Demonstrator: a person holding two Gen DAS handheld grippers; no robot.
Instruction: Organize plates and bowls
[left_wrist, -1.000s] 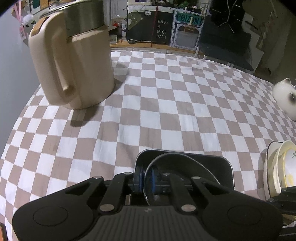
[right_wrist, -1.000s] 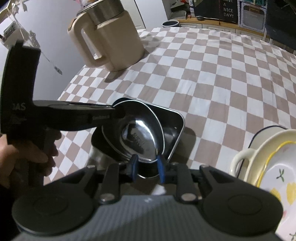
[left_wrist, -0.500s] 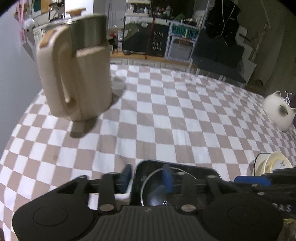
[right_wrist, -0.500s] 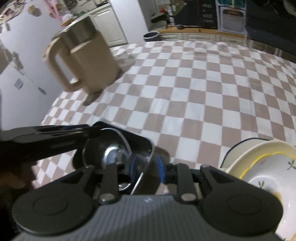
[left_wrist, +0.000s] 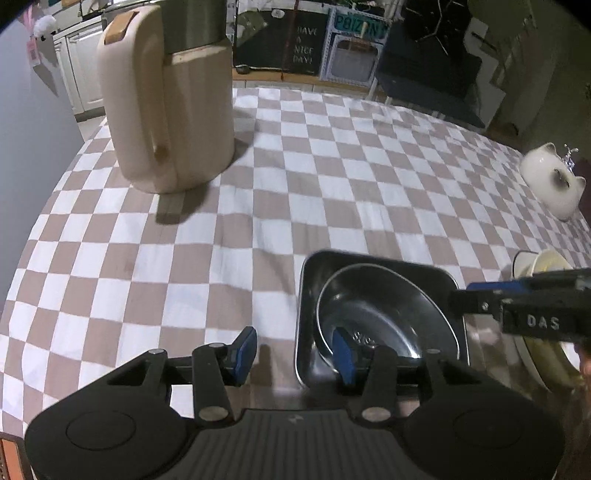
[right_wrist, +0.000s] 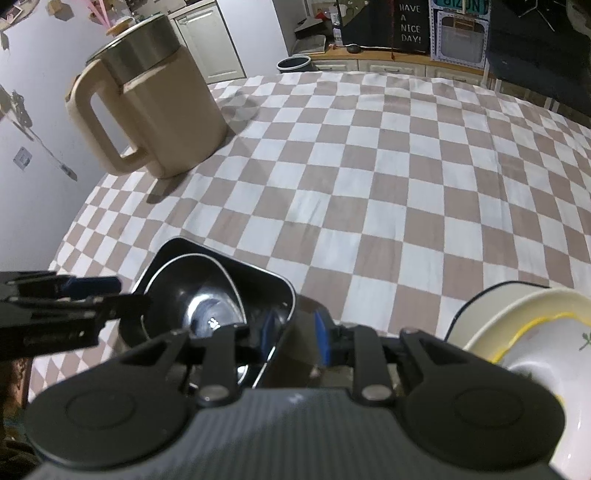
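A round steel bowl (left_wrist: 380, 306) (right_wrist: 207, 291) lies inside a square steel tray (left_wrist: 369, 258) (right_wrist: 258, 267) on the checked tablecloth. My left gripper (left_wrist: 294, 352) (right_wrist: 118, 295) is open and straddles the tray's left wall: one blue pad is over the cloth, the other over the bowl, and neither presses. My right gripper (right_wrist: 294, 336) (left_wrist: 469, 299) is at the tray's right corner. That wall stands between its jaws with a gap showing, so it is open. A stack of cream plates and bowls (right_wrist: 535, 332) (left_wrist: 546, 266) sits to the right.
A tall beige jug with a steel lid (left_wrist: 170, 110) (right_wrist: 155, 110) stands at the far left of the table. A white cat-shaped ceramic piece (left_wrist: 554, 184) sits near the right edge. Checked cloth stretches between them, with kitchen cupboards beyond.
My left gripper let go of the bowl's rim and opened; the bowl now rests in the tray. The right gripper shifted from the tray's near rim to its right corner.
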